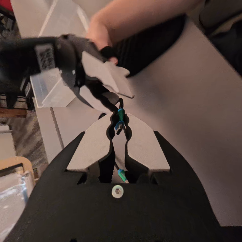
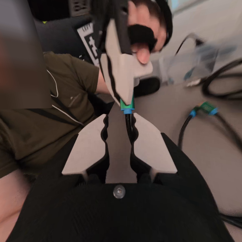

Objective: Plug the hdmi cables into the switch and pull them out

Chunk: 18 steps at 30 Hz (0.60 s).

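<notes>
My left gripper (image 1: 119, 115) is shut on a green HDMI plug with blue collars (image 1: 120, 117), held above the grey table (image 1: 183, 104); its metal end points back toward the camera. In the right wrist view the left gripper (image 2: 125, 100) comes down from above, holding that plug (image 2: 127, 104). My right gripper (image 2: 120, 115) is open, and the plug's black cable (image 2: 129, 125) runs along its right finger. The right gripper also shows in the left wrist view (image 1: 117, 103), straddling the cable. A second green plug (image 2: 205, 108) lies on the table. I cannot make out the switch.
Black cable loops (image 2: 222, 85) lie on the table at the right. Another green and blue plug (image 1: 121, 175) shows below my left gripper. A white tray-like shelf (image 1: 52, 91) stands past the table's left edge. A person in an olive shirt (image 2: 65, 91) sits close by.
</notes>
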Tool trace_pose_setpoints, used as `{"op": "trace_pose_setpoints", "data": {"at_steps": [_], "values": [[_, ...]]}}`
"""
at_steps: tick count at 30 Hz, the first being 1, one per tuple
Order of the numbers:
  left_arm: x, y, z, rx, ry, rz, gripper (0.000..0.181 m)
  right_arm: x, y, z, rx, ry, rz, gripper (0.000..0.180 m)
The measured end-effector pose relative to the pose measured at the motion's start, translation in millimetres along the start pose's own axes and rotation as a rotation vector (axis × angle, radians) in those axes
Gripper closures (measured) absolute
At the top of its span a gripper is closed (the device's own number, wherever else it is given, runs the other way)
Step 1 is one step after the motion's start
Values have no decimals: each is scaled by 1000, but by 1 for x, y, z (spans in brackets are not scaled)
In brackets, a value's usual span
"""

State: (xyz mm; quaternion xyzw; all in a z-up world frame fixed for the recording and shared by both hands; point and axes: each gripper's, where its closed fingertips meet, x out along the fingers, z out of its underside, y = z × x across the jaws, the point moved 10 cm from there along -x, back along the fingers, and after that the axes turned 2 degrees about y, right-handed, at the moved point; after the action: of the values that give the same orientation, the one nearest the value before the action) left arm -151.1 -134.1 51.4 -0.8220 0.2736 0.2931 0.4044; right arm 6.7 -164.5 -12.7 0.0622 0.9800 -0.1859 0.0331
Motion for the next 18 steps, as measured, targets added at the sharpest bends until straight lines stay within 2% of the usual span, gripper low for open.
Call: {"op": "trace_pose_setpoints", "data": {"at_steps": [3, 6, 12, 15, 18], "values": [[-32, -21, 6, -143, 168, -92, 170, -17, -15, -18, -240, 175, 163, 146], [-65, -37, 14, -296, 347, -157, 170, -31, -25, -27, -418, 258, 361, 146], [-111, -53, 34, -551, 641, -155, 170, -44, -46, -37, -618, 435, 512, 149], [-129, -56, 43, -613, 760, -178, 171, -54, -51, -38, -678, 476, 629, 151], [-145, -55, 48, -651, 855, -155, 171, -55, -46, -36, -753, 411, 761, 152]]}}
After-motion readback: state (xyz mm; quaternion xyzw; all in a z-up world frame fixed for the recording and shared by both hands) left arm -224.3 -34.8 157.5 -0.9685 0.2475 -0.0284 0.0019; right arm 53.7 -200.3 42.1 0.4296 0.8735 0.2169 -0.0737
